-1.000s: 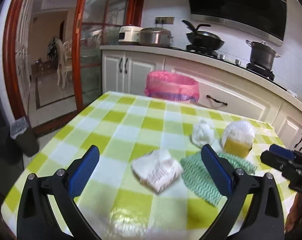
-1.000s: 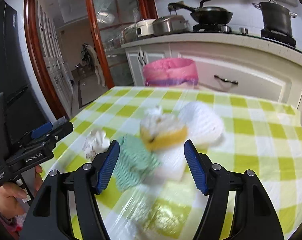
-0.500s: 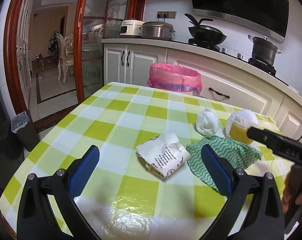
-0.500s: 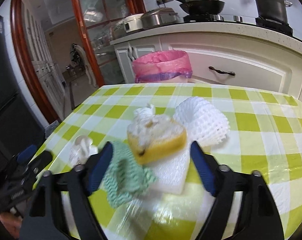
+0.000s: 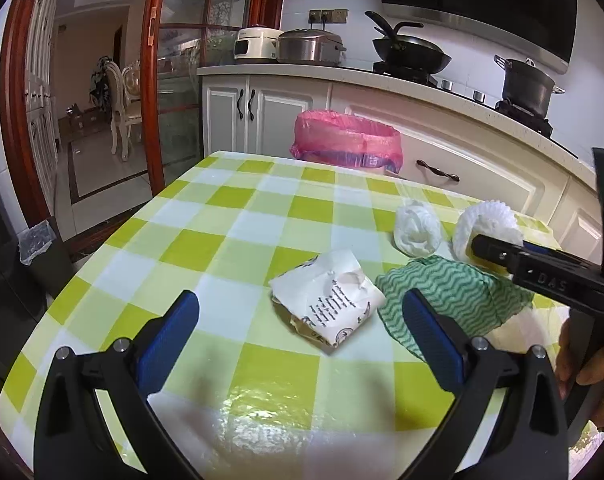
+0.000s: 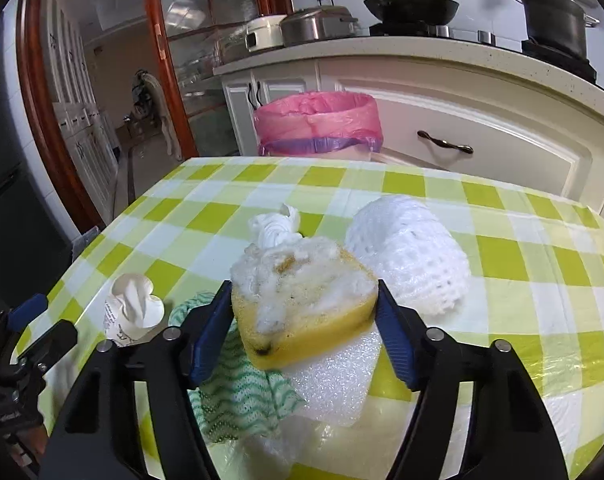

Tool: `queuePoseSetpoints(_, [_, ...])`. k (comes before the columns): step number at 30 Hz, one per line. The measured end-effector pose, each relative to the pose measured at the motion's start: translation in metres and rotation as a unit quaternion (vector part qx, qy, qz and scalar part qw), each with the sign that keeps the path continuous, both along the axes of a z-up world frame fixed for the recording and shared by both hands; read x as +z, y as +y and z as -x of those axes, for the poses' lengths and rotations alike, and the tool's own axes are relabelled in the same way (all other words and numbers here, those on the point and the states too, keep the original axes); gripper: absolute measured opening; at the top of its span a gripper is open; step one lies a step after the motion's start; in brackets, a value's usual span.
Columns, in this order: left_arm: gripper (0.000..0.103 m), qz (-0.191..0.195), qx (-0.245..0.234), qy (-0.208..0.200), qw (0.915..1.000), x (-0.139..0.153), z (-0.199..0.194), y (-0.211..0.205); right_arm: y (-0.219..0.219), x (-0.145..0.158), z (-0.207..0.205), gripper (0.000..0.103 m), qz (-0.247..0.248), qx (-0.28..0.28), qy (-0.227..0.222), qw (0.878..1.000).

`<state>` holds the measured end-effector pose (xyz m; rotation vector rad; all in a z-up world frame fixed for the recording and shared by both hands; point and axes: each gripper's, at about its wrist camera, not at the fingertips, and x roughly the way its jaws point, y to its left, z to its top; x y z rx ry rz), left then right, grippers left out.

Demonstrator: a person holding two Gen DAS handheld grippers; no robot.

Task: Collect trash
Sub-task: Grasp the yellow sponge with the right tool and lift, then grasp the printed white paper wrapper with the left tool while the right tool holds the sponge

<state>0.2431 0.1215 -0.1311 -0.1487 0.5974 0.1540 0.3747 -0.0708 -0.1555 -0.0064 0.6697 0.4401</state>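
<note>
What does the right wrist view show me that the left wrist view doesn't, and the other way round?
Right wrist only: the right gripper closing, its pads against the sides of the yellow sponge, which sits on a white foam sheet.

Left wrist only: the left gripper open with nothing between its fingers, and the printed face of the crumpled paper wrapper.

Both: the green wavy cloth, the white foam net, the checked tablecloth and the pink-lined bin.
</note>
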Motion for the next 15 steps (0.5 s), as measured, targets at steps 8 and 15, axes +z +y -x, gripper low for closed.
queuePoseSetpoints(8, [0.098, 0.003, 0.004, 0.01, 0.9999, -0.006, -0.016, -0.008, -0.022, 0.015, 0.022, 0.061, -0.025, 0.001, -0.022, 0.999])
queuePoseSetpoints(15, [0.098, 0.008, 0.036, 0.024, 0.999, -0.011, -0.045, -0.014, -0.032, 0.02, 0.038, 0.061, -0.046, 0.009, -0.03, 0.998])
